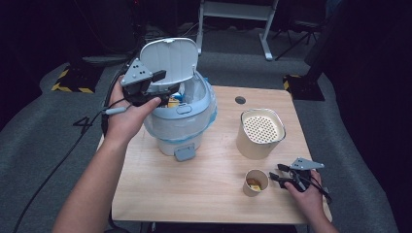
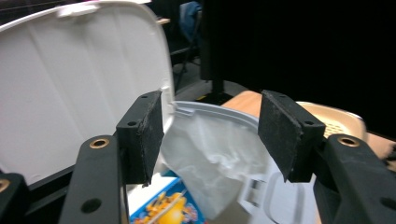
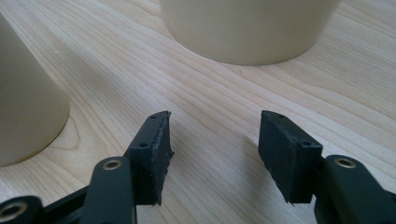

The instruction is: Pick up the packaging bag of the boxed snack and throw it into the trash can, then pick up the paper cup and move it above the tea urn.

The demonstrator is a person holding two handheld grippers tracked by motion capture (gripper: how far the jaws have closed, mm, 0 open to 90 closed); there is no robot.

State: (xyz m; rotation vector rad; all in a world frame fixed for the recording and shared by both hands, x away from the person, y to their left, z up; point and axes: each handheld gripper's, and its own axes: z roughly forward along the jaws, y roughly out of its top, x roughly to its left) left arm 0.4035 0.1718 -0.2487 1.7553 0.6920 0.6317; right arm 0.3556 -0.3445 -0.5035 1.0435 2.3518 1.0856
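A pale blue and white waste bin (image 1: 182, 124) stands on the wooden table (image 1: 209, 194), lined with a clear bag (image 2: 210, 158), its lid (image 1: 170, 58) raised. A colourful printed packet (image 2: 170, 207) lies inside. My left gripper (image 1: 158, 90) hovers open over the bin's left rim with nothing between its fingers. A small paper cup (image 1: 256, 182) with yellowish scraps stands near the front edge. My right gripper (image 1: 276, 173) rests open on the table just right of that cup (image 3: 23, 116). Behind it stands a tall cream container (image 1: 261, 133) with a perforated insert.
The cream container (image 3: 252, 28) is straight ahead of the right jaws, a short way off. A round cable hole (image 1: 240, 100) is at the table's far edge. A desk frame (image 1: 233, 14) and dark stands are on the grey carpet beyond.
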